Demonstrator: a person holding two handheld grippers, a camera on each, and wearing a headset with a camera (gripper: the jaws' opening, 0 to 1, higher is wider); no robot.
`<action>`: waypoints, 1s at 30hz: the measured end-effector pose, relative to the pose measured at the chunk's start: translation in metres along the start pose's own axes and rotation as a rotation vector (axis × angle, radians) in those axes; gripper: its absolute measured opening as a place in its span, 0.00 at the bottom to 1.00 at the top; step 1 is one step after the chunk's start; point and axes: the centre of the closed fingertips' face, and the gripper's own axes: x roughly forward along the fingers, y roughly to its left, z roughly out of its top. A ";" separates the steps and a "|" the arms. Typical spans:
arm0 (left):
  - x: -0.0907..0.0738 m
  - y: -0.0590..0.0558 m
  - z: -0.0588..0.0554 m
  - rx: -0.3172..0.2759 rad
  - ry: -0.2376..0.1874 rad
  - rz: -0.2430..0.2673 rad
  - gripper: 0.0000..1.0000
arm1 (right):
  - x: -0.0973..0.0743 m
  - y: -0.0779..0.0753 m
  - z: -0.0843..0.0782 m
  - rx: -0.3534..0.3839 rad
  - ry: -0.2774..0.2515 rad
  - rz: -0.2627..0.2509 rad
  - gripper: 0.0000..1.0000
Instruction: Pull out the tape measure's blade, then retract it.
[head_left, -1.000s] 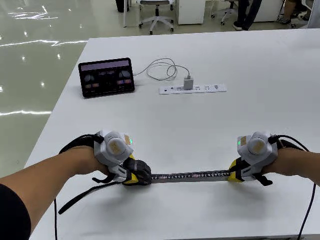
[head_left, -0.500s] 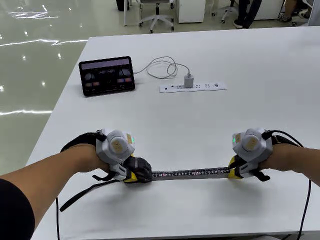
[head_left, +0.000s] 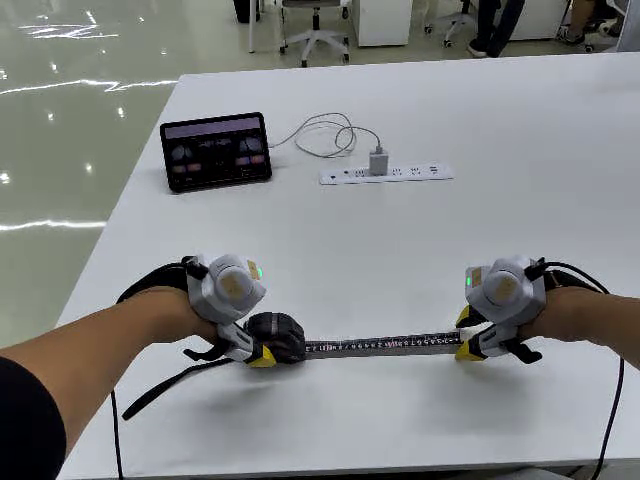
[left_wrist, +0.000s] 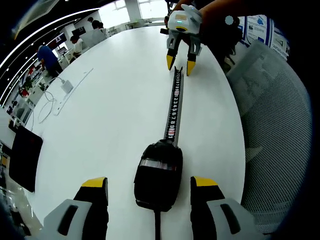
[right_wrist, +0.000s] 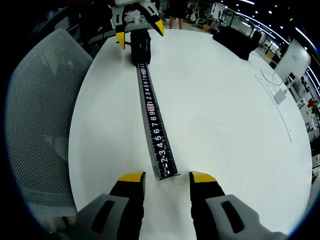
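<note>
Since half a second ago, opened up at the right gripper (right_wrist: 167, 176): jaws now spread, with the tip of the blade (right_wrist: 152, 115) lying loose on the table (head_left: 400, 250) just between them. At the left gripper (left_wrist: 149, 181), likewise spread, straddling the black case (left_wrist: 157, 175) with a gap on each side. Stretched flat along the near side of the table, long axis left to right, case at the left, tip pointing right. Likely time to retract: steady the case first, feed the blade back slowly, avoid a whip
</note>
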 end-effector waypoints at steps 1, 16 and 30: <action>0.000 0.000 0.000 -0.005 -0.001 0.003 0.66 | 0.000 0.001 0.000 0.002 0.001 0.004 0.36; -0.005 -0.007 -0.007 -0.095 -0.021 0.003 0.83 | -0.006 0.007 -0.008 0.044 0.004 0.007 0.52; -0.008 -0.017 -0.009 -0.191 -0.060 0.031 1.00 | -0.016 0.010 -0.005 0.117 -0.050 -0.043 0.64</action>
